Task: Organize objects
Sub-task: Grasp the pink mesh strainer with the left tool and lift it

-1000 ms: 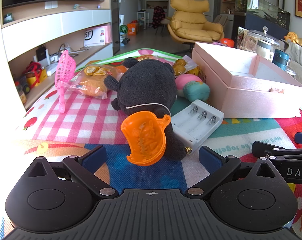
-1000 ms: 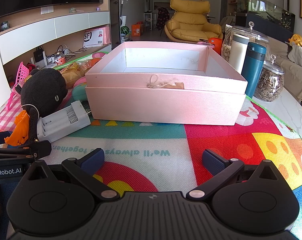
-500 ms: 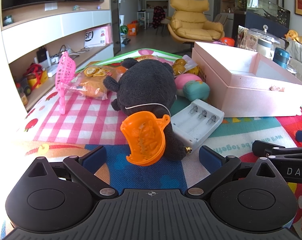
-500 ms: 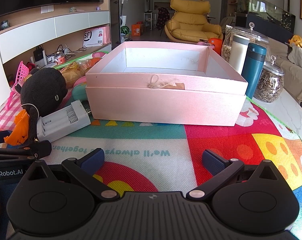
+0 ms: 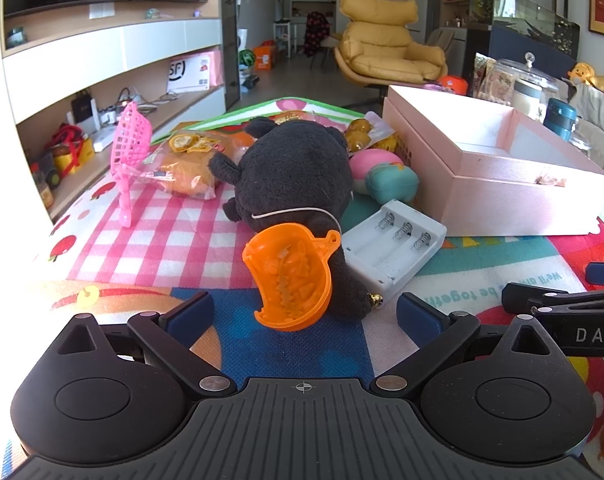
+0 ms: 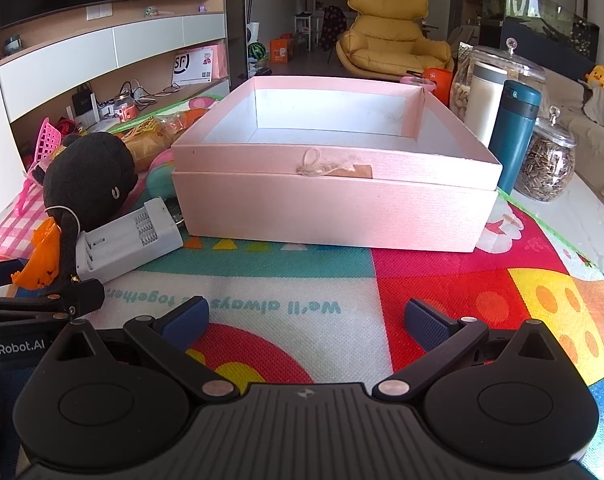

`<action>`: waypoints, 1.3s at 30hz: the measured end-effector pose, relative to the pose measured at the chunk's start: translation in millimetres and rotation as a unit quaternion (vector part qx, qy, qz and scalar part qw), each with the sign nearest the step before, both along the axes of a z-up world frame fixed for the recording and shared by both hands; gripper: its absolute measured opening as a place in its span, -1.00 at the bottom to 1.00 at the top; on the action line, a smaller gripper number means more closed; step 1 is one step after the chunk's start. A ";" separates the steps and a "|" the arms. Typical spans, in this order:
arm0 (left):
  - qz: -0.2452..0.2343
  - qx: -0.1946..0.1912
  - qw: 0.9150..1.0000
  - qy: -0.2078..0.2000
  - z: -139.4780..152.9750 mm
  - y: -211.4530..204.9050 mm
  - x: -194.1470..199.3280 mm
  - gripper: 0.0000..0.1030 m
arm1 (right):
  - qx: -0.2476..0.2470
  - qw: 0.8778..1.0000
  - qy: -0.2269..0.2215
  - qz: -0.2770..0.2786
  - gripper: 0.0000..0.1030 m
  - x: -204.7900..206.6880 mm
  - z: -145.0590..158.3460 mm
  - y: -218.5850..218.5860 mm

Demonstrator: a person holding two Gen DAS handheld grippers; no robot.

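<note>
Hovering low over the colourful mat (image 5: 482, 280), the left gripper (image 5: 302, 312) has its jaws spread wide and holds nothing. Directly ahead of it, just past the fingertips and roughly centred between them, lies the orange plastic shell (image 5: 287, 280), leaning against the black plush toy (image 5: 293, 176) behind it. Ahead and to the right of the same tool sits the white battery holder (image 5: 390, 242), touching the plush; farther ahead lie wrapped snacks (image 5: 185, 160) and a pink scoop (image 5: 127, 148) off to the left, with a pink and teal toy (image 5: 386, 180) beyond the plush on the right.

The right gripper (image 6: 306, 320) is likewise wide apart and empty, resting low over the mat. Straight ahead of it stands the open pink box (image 6: 334, 216), its interior bare as far as the view reaches; glass jars and a teal flask (image 6: 516, 136) stand beyond its right corner.

Nothing seems packed yet, so this reads as the very start: lining up for a first pick. The likely next move is for the left tool to advance until the orange shell sits between its fingers, close on its rim, lift clear of the plush, and carry it rightward over the box wall. The shell's thin curved edge may slip or drag the plush's cord along.
</note>
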State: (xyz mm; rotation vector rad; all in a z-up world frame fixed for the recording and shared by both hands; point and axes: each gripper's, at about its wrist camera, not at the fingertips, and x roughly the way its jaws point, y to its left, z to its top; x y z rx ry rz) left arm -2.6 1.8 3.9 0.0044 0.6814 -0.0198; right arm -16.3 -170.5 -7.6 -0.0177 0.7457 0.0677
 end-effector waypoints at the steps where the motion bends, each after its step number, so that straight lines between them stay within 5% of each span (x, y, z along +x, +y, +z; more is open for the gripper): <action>1: -0.008 -0.008 1.000 -0.006 3.8 3.0 -3.2 0.97 | 0.001 1.000 0.007 0.005 1.00 2.0 0.9 -1.4; 4: -0.034 -0.020 0.996 -0.075 27.2 23.7 -16.1 0.97 | 0.001 1.000 0.015 0.006 1.00 2.5 1.1 -1.3; 7: 0.002 -0.017 0.991 -0.136 49.9 65.7 -6.2 0.97 | -0.004 1.000 0.020 -0.005 1.00 3.1 1.3 2.3; 11: 0.049 -0.105 0.986 -0.119 63.2 141.8 54.6 0.97 | -0.005 1.000 0.022 -0.007 1.00 2.3 0.9 2.6; 15: 0.084 -0.122 0.987 -0.062 54.7 180.0 120.7 0.97 | -0.006 1.000 0.022 0.008 1.00 1.5 1.2 1.1; 20: 0.078 -0.117 0.989 -0.038 40.4 185.2 156.2 0.97 | -0.005 0.999 0.023 0.024 1.00 0.6 1.7 -0.1; 29: 0.111 -0.111 0.988 0.005 10.7 204.9 179.9 0.96 | -0.005 0.999 0.021 0.032 1.00 1.7 2.0 1.3; 32: 0.114 -0.111 0.987 0.001 7.1 204.0 175.8 0.41 | -0.004 0.999 0.022 0.035 1.00 1.5 2.6 0.7; 39: 0.066 -0.132 0.989 0.001 20.8 188.6 147.3 0.39 | -0.003 0.999 0.018 0.030 1.00 0.7 3.1 1.8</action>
